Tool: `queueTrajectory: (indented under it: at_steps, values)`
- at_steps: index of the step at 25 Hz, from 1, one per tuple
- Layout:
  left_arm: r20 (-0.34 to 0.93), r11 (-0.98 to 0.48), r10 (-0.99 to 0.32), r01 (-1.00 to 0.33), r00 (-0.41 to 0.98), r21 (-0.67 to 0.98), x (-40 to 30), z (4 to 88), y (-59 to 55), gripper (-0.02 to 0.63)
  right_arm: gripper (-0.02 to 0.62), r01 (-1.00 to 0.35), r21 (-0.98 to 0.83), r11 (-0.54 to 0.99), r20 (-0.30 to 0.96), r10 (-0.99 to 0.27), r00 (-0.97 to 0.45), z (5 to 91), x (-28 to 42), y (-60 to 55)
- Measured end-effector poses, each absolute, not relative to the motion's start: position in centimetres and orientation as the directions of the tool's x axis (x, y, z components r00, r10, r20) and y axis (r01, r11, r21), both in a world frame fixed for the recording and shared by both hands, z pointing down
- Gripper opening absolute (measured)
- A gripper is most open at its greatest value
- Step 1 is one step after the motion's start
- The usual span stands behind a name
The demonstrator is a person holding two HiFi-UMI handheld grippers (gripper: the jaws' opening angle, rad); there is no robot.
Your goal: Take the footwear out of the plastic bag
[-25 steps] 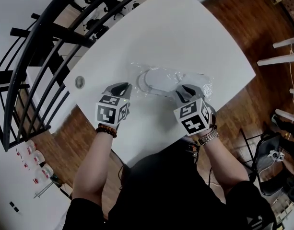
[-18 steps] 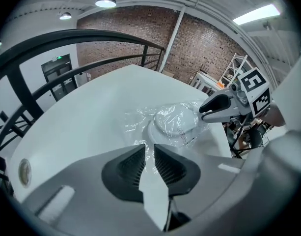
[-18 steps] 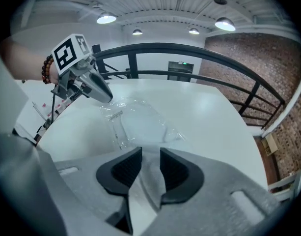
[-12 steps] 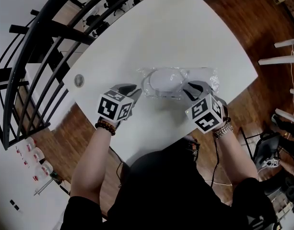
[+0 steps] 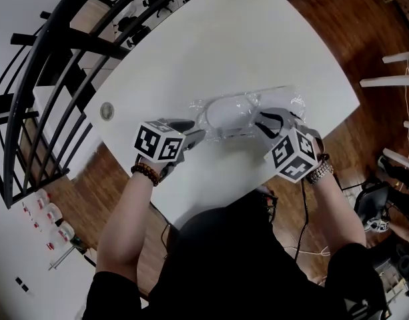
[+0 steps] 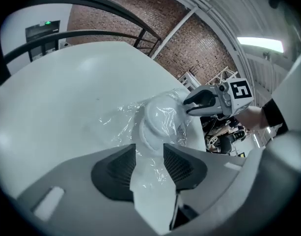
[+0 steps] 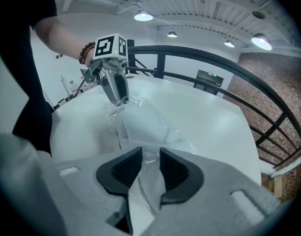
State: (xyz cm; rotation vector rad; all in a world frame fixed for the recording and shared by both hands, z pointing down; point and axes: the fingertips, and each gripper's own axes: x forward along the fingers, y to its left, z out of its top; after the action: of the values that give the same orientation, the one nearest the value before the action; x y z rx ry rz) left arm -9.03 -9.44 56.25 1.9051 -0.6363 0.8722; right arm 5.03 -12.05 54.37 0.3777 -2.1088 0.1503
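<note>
A clear plastic bag with a white piece of footwear inside lies on the white table. My left gripper is at the bag's left end. Its jaws have just been opening and stand apart, with loose bag film between them and the footwear just ahead. My right gripper is at the bag's right end, its pads closed on a fold of the bag. The footwear lies beyond it, with the left gripper opposite.
A black metal railing runs along the table's left side. A round grommet sits in the table near its left corner. The table's near edge is just behind both grippers, above the wooden floor. A chair stands at the right.
The left gripper has moved right, up to the bag's end, and its jaws have opened. The right gripper has rolled and shifted right, and the bag has moved a little with it.
</note>
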Motion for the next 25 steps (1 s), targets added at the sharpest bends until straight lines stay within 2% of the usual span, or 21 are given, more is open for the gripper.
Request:
queueTrajectory:
  at_steps: [6,18,25]
  values:
    - [0.769,-0.427,-0.06,-0.713,0.637,0.557,-9.2,56.3,-9.4,0.196,0.101,-0.297,0.045,0.954,0.833,-0.199,-0.516,54.3,4.7,-12.2]
    - [0.877,-0.649,-0.051,-0.683,0.477,0.334,-10.4,56.4,-9.1,0.187,0.101,-0.269,0.053,0.962,0.83,-0.193,-0.524,54.1,4.5,-12.3]
    - [0.85,-0.639,-0.04,-0.667,0.525,0.382,-8.5,56.2,-9.4,0.187,0.101,-0.264,0.06,0.963,0.824,-0.197,-0.531,54.1,4.6,-12.2]
